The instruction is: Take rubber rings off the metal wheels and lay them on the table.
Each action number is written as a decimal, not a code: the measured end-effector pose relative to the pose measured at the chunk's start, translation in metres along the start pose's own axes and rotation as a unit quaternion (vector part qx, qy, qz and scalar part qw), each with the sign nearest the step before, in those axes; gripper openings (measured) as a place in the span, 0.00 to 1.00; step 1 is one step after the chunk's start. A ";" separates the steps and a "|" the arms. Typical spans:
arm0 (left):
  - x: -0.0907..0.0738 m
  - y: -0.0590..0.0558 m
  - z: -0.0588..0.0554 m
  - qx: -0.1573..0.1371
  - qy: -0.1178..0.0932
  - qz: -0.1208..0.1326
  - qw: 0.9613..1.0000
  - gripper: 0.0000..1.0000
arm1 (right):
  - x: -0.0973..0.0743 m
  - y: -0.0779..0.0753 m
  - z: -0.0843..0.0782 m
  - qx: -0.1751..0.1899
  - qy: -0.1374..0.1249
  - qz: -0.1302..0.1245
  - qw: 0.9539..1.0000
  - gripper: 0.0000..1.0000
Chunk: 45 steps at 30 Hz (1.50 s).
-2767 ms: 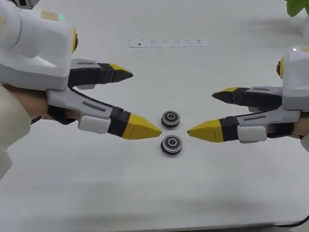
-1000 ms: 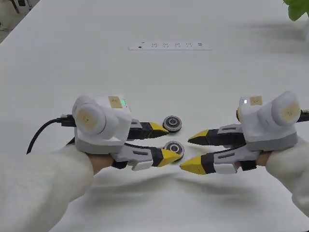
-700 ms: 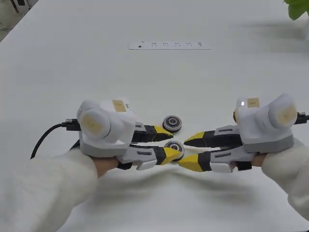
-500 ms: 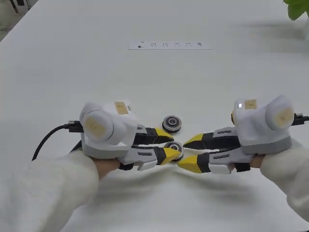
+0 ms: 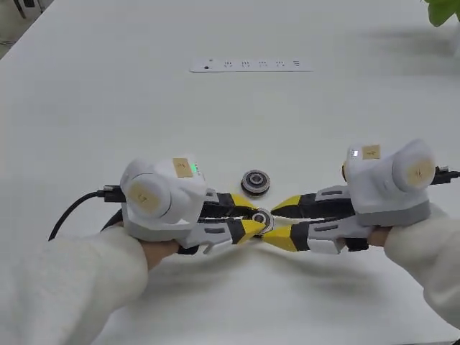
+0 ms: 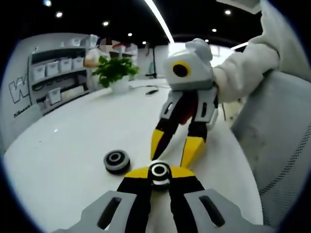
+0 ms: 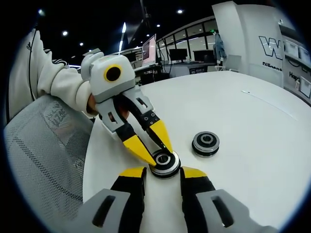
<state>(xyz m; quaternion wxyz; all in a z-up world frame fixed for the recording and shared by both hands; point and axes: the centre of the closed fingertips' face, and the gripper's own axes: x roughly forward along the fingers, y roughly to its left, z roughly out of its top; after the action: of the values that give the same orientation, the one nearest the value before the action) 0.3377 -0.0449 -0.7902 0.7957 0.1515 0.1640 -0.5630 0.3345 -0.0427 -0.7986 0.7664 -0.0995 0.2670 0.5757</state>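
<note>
head view: the left gripper and right gripper meet tip to tip at the near wheel, and their yellow tips cover most of it. the gripper views give it plainly: each gripper's jaws are pressed onto opposite sides of that wheel's dark rim, coming from opposite ends. i cannot tell if it rests on the table or sits just off it. it lies flat, a round disc with its bore pointing up. the far wheel lies flat too, just beyond, apart from both grippers. a power strip lies well back, a plant at the far right corner. a black cable trails from the left gripper. a mesh chair back stands at the table edge in the right gripper view.
</note>
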 end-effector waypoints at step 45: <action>-0.004 -0.003 -0.001 -0.030 -0.019 -0.011 0.999 0.14 | -0.004 0.000 -0.011 -0.029 0.045 -0.008 0.999 0.05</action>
<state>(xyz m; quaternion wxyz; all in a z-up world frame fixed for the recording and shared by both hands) 0.3334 -0.0420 -0.7895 0.7964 0.1153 0.1673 -0.5696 0.3307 -0.0507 -0.8055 0.7548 -0.1500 0.2839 0.5720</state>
